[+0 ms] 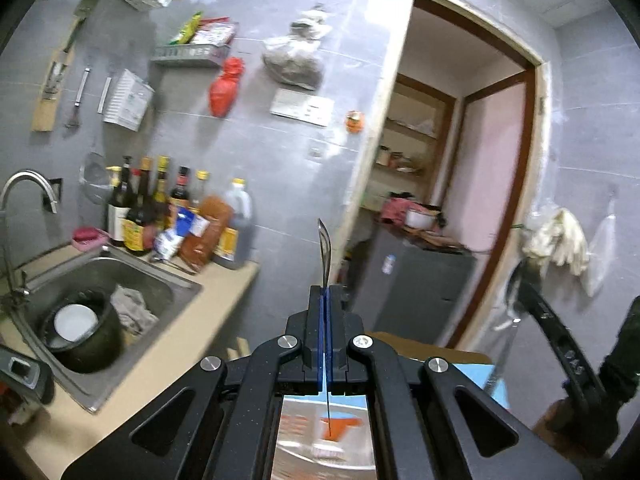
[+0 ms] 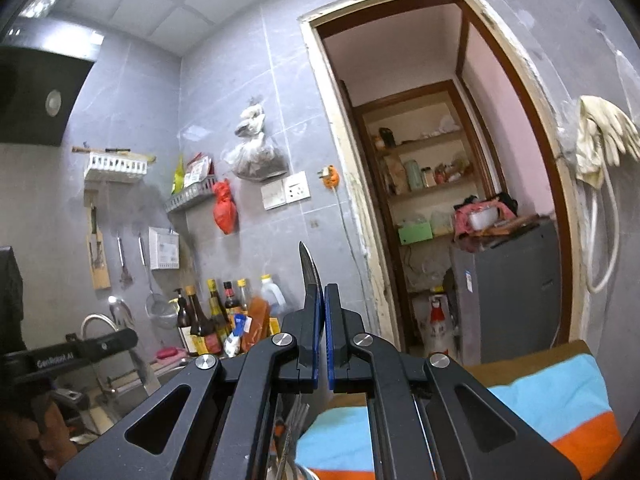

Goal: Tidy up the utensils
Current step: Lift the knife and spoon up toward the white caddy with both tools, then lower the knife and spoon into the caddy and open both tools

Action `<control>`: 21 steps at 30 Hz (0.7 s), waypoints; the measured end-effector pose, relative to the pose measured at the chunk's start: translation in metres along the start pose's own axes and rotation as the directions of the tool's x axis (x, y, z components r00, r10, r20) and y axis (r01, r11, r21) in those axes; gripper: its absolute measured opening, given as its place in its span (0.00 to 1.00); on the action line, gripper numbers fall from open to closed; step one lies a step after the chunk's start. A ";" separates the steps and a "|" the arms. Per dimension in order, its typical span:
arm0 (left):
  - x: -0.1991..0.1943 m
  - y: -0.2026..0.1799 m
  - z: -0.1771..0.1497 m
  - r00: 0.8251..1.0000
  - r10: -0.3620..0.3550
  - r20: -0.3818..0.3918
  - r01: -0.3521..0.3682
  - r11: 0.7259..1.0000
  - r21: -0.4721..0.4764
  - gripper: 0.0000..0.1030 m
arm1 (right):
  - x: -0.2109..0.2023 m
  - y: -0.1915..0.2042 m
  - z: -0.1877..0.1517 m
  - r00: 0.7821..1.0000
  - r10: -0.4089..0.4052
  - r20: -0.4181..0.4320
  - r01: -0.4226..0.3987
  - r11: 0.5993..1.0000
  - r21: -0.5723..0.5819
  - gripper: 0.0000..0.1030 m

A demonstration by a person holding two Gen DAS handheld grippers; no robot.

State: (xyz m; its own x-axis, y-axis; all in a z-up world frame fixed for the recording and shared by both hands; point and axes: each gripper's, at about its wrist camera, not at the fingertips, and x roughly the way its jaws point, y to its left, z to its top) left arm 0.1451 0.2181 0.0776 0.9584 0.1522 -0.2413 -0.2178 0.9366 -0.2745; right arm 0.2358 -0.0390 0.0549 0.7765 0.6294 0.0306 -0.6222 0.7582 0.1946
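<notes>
Both grippers were mid-carry, each with one utensil, neither put away. Left gripper (image 1: 325, 292) was clamped on a thin metal utensil (image 1: 325, 248), seen edge-on, its curved end sticking up past the fingertips and the rest running back down between the jaws; spoon or spatula, couldn't tell. Right gripper (image 2: 323, 292) was clenched on a knife (image 2: 310, 272), dark pointed blade standing up above the fingertips, pressed against the left pad. Both pointed roughly level at the tiled wall and doorway, above the counter (image 1: 168, 344), not over any holder. More utensils showed low between the right gripper's arms, blurred, so more was probably still to sort. Likely targets, my guess: the white wall basket (image 2: 116, 166) or the wooden knife holder (image 2: 98, 256), both above the sink (image 1: 132, 280) at the counter's left end and well apart from either gripper. Progress: pickup done for these two, placing not started. Sink held a pot and rag, unrelated.
</notes>
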 end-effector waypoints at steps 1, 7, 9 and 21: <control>0.003 0.005 -0.002 1.000 0.006 -0.002 -0.006 1.000 0.002 0.00 | 0.005 0.002 -0.004 1.000 0.005 -0.003 -0.005 1.000 -0.010 0.01; 0.025 0.016 -0.023 0.999 0.019 -0.040 -0.018 1.000 0.025 0.00 | 0.023 0.013 -0.030 0.999 0.016 -0.041 -0.019 0.997 -0.071 0.01; 0.031 0.015 -0.032 0.998 0.019 -0.058 -0.017 0.999 0.034 0.00 | 0.026 0.016 -0.039 0.998 0.016 -0.054 -0.021 0.995 -0.093 0.01; 0.042 0.008 -0.066 0.991 0.011 -0.133 -0.006 0.999 0.034 0.00 | 0.027 0.018 -0.072 0.992 0.033 -0.125 -0.055 0.982 -0.179 0.02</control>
State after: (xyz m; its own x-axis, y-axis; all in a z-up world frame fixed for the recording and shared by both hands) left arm 0.1711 0.2110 0.0036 0.9230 0.1187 -0.3660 -0.2171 0.9460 -0.2408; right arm 0.2387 0.0043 -0.0116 0.7370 0.6704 -0.0856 -0.6719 0.7405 0.0143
